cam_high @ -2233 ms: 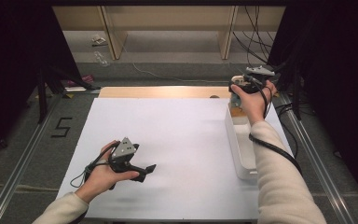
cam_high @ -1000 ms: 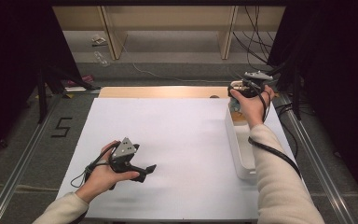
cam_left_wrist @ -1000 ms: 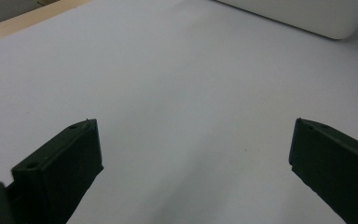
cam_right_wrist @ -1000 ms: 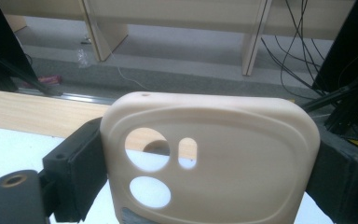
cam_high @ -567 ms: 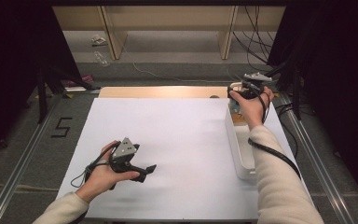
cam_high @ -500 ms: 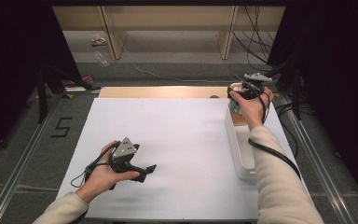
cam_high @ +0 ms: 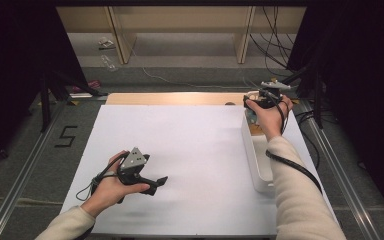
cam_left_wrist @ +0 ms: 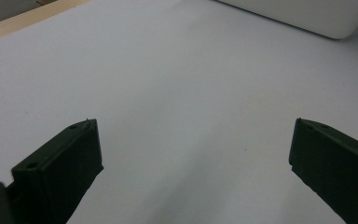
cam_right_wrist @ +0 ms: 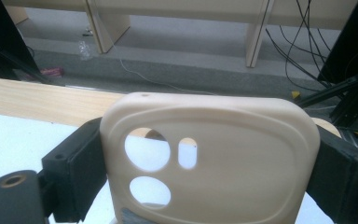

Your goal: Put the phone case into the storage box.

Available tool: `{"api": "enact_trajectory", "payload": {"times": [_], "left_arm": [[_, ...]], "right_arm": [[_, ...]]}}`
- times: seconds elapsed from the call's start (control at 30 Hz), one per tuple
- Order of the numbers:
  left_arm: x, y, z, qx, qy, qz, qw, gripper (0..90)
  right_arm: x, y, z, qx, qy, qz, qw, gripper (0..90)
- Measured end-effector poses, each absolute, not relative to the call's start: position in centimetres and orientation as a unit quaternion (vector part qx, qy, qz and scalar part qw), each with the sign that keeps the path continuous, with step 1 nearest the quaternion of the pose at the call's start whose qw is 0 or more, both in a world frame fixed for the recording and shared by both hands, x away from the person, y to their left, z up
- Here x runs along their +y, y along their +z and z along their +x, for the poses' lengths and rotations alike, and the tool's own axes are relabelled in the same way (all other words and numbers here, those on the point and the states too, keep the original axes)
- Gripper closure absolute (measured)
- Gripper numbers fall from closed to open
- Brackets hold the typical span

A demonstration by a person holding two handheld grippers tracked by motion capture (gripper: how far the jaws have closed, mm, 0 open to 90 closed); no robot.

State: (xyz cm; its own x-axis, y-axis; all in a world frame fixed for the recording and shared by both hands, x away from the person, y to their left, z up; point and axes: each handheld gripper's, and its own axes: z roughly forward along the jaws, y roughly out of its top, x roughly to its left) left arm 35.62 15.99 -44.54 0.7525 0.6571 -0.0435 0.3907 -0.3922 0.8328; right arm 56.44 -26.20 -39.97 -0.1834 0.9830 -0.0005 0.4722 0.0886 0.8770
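A cream phone case (cam_right_wrist: 223,154) with camera cut-outs stands upright between the jaws of my right gripper (cam_right_wrist: 212,158), which is shut on its two sides. From above, the right gripper (cam_high: 254,106) holds the case (cam_high: 250,116) over the far end of a long white tray (cam_high: 247,145) at the table's right side. My left gripper (cam_high: 160,182) rests low over the white table sheet (cam_high: 195,145) at the near left, pointing right. In its own view the left gripper (cam_left_wrist: 193,154) is open, with bare sheet between its jaws.
A wooden strip (cam_high: 175,98) runs along the far edge of the sheet. The white tray's corner (cam_left_wrist: 307,18) lies ahead of the left gripper. Beyond the table are wooden furniture legs, cables (cam_right_wrist: 303,42) and dark stands on a grey floor.
Since the earliest frame the right hand has dropped slightly toward the tray's far end with the case. It has held still over the last second. The left hand has not moved.
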Motion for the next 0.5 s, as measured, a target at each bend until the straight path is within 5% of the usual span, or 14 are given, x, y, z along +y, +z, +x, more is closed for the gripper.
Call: {"api": "enact_trajectory", "payload": {"times": [0.5], "left_arm": [[15.97, -44.55, 35.62, 0.318, 0.148, 0.821, 0.449, 1.9]], "right_arm": [[-26.37, -40.05, 56.44, 0.665, 0.398, 0.544, 0.322, 10.9]]}}
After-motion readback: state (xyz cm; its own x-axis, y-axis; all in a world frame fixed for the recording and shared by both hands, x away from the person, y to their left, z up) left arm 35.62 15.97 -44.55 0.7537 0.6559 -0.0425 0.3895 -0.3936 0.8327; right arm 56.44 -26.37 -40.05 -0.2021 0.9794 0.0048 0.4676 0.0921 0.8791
